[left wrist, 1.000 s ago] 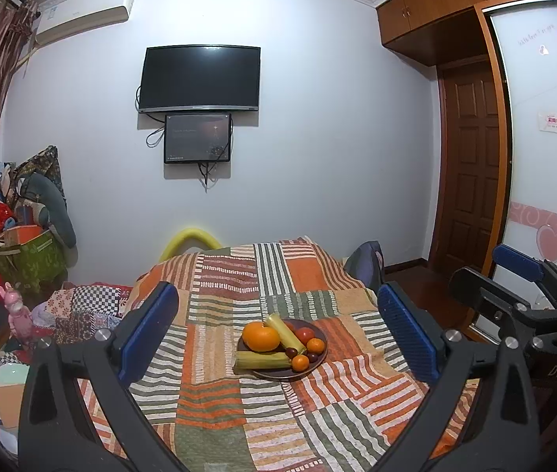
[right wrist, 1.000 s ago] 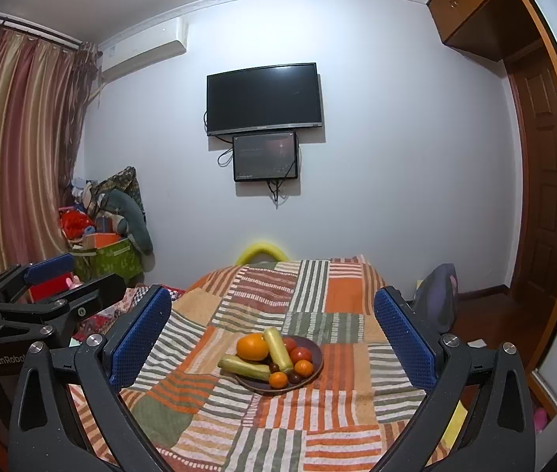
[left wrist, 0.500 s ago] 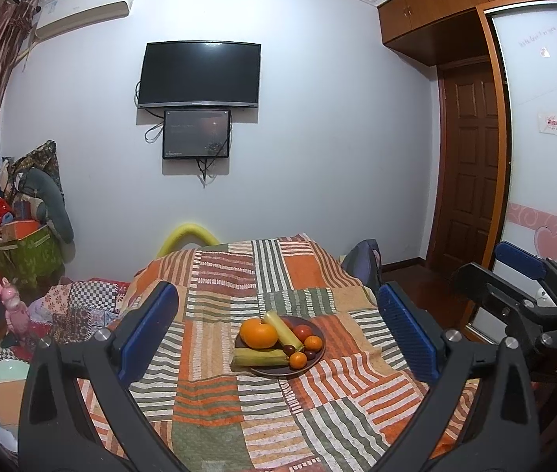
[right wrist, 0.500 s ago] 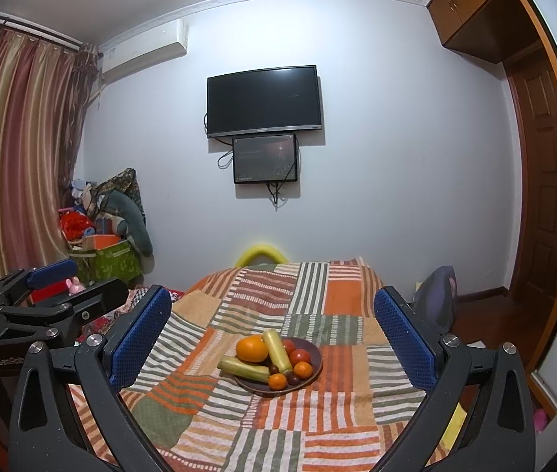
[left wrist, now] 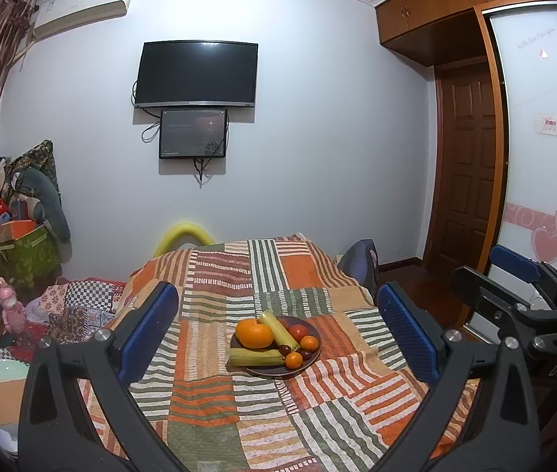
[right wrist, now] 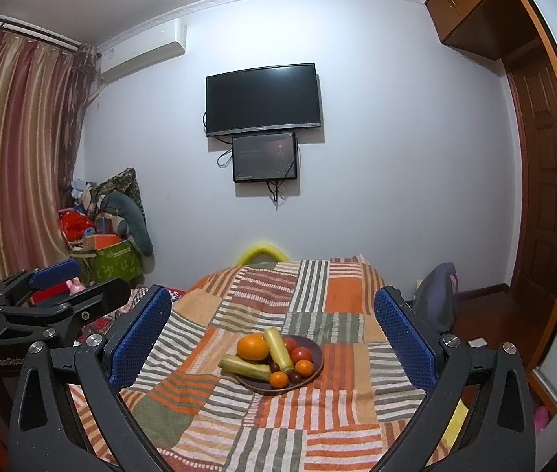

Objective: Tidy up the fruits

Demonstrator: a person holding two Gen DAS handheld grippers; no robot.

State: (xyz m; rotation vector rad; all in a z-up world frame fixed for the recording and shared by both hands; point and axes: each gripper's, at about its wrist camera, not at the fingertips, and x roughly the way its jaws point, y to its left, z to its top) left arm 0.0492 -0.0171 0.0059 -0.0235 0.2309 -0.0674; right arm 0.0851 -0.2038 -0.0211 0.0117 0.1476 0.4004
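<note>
Fruits on one plate [left wrist: 315, 348]: one large orange [left wrist: 254, 333], three small oranges

In my left view the plate of fruit [left wrist: 276, 344] has slid slightly left and up in the frame, and the wall TV [left wrist: 197, 74] has risen a touch. In my right view the plate [right wrist: 280, 362] sits a little lower, nearer my spread fingers

Cloth around plate [left wrist: 315, 350]: bare on every side, open to approach.
Over the fruit: unobstructed.
Left tongs [left wrist: 278, 328]: spread wide, well short of plate.
Right tongs [right wrist: 274, 330]: same, alongside.
Bed's left: clutter [left wrist: 22, 232].
</note>
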